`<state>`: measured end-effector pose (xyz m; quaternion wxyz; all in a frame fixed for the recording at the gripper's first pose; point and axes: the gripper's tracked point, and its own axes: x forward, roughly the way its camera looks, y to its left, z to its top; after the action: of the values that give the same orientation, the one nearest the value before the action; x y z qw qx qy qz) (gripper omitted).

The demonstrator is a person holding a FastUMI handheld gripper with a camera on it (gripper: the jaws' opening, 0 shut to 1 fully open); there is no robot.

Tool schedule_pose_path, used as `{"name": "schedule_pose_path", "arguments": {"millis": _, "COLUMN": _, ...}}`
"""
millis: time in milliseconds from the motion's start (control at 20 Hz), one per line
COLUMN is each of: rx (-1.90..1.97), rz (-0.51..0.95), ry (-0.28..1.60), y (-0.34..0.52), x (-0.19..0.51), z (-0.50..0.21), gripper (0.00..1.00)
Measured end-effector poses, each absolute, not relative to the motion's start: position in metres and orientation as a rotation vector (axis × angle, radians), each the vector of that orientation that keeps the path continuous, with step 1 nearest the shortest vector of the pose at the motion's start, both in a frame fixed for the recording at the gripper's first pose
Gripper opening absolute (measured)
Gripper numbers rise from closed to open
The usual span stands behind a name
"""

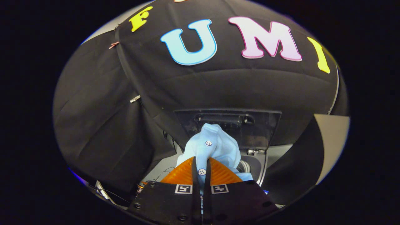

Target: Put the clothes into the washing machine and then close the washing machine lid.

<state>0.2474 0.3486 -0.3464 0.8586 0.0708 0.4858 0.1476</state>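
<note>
Here the gripper [202,170] is clamped on a light blue shirt [215,147], both fingers [182,173] pressing a fold with a white button in the narrow gap between them. The cloth bunches up and forward from the tips, its long axis running away from the fingers. Just beyond stands the washing machine [259,162], its dark lid [250,125] raised upright behind the shirt.
</note>
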Motion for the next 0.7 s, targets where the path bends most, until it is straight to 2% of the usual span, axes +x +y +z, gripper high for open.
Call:
{"name": "schedule_pose_path", "arguments": {"millis": 400, "rx": 0.161, "rz": 0.182, "ry": 1.163, "y": 0.345, "x": 0.238, "z": -0.46, "gripper": 0.07}}
{"name": "schedule_pose_path", "arguments": {"millis": 650, "rx": 0.166, "rz": 0.118, "ry": 1.211, "y": 0.335, "x": 0.237, "z": -0.492, "gripper": 0.07}}
{"name": "schedule_pose_path", "arguments": {"millis": 700, "rx": 0.162, "rz": 0.116, "ry": 1.214, "y": 0.335, "x": 0.238, "z": -0.493, "gripper": 0.11}}
